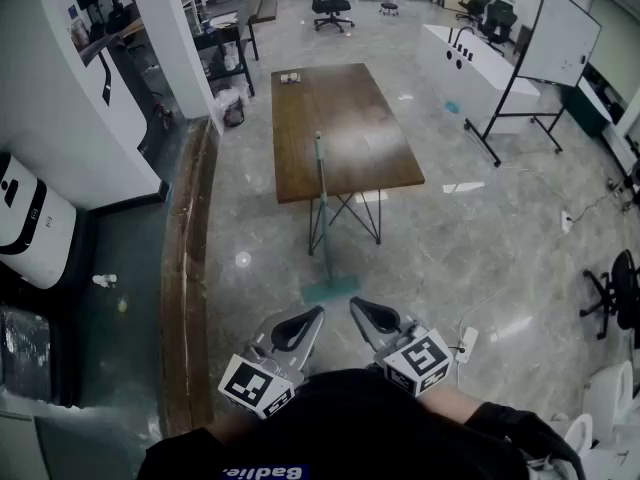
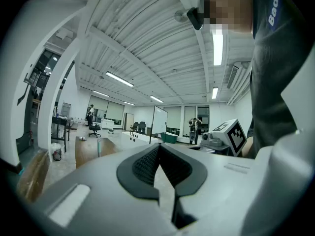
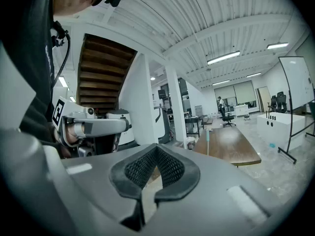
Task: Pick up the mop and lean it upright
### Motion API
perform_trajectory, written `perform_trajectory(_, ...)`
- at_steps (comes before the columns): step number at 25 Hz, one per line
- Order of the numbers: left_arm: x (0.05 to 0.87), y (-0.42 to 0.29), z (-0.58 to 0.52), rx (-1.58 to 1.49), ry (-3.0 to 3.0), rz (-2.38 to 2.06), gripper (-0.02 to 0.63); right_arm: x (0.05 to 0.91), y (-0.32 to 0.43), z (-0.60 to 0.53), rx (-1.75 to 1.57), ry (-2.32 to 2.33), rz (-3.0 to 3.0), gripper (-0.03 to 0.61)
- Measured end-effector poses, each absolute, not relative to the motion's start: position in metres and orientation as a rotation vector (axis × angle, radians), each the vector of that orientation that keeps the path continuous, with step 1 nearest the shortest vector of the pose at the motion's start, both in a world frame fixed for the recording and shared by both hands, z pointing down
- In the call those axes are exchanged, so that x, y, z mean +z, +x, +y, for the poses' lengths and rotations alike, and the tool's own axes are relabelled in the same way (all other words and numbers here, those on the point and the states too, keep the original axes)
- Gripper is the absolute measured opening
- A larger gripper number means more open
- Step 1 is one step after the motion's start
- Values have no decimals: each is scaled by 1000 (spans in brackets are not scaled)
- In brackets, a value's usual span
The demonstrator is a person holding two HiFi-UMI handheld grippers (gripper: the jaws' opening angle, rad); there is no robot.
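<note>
The mop (image 1: pixel 323 218) leans with its green handle against the near edge of the brown wooden table (image 1: pixel 350 138). Its flat green head (image 1: pixel 330 289) rests on the floor just ahead of both grippers. My left gripper (image 1: pixel 316 313) and right gripper (image 1: pixel 356 306) are held side by side close to my body, short of the mop head, both shut with nothing between the jaws. The handle stands far off in the left gripper view (image 2: pixel 99 146) and in the right gripper view (image 3: pixel 208 141). The left gripper (image 2: pixel 158 146) and right gripper (image 3: pixel 156 148) tips meet in their own views.
A whiteboard on a stand (image 1: pixel 560 38) and a white counter (image 1: pixel 470 68) are at the far right. A long wooden ledge (image 1: pixel 185 268) runs along the left, beside a white machine (image 1: pixel 30 218). An office chair (image 1: pixel 615 293) and a power strip (image 1: pixel 465 343) are at the right.
</note>
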State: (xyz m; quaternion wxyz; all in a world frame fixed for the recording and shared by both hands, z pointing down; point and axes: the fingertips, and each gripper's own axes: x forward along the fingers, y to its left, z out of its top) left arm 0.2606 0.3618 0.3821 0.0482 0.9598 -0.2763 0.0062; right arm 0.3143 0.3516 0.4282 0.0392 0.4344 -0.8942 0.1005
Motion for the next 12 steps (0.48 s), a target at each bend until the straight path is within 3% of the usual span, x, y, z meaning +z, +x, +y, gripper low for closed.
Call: perform_trajectory(12,380,260,369,18,2923,-838,20,427,314,358,303,1334,-2751,3)
